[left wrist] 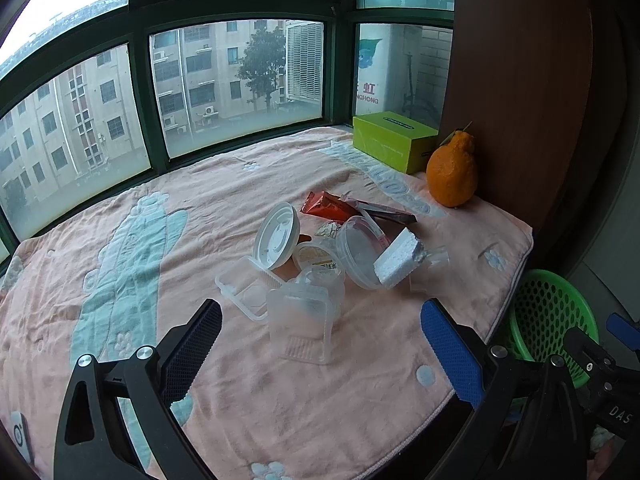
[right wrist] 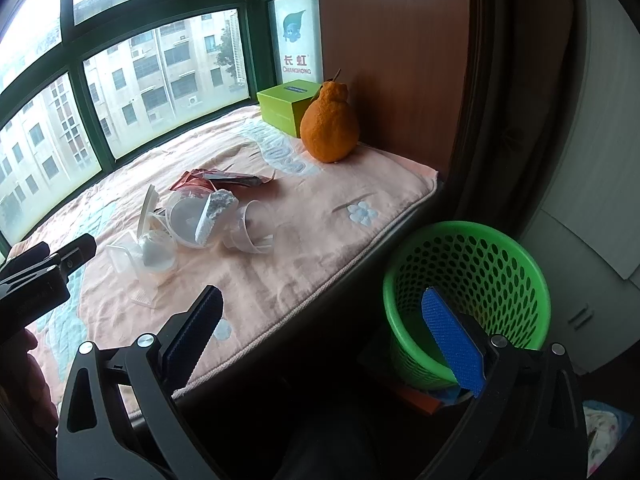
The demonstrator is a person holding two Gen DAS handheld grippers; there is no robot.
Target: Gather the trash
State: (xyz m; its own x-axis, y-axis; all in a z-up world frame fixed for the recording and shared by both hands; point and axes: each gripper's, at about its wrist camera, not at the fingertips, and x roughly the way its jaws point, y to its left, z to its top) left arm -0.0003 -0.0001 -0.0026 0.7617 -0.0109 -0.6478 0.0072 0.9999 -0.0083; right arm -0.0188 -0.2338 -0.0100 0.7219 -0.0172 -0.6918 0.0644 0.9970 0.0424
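The trash pile (left wrist: 320,256) lies in the middle of the pink blanket (left wrist: 120,280) that covers the window ledge: clear plastic trays and cups, a white round lid (left wrist: 277,236), a white foam block (left wrist: 396,260) and red and dark wrappers (left wrist: 332,206) at its window side. The left gripper (left wrist: 322,344) hangs just short of the pile with its jaws wide and nothing between them, the nearest clear tray (left wrist: 302,328) lying between its fingers' line of sight. The right gripper (right wrist: 322,340), equally wide and empty, sits off the blanket's edge, away from the pile, above the green perforated basket (right wrist: 464,280) on the floor
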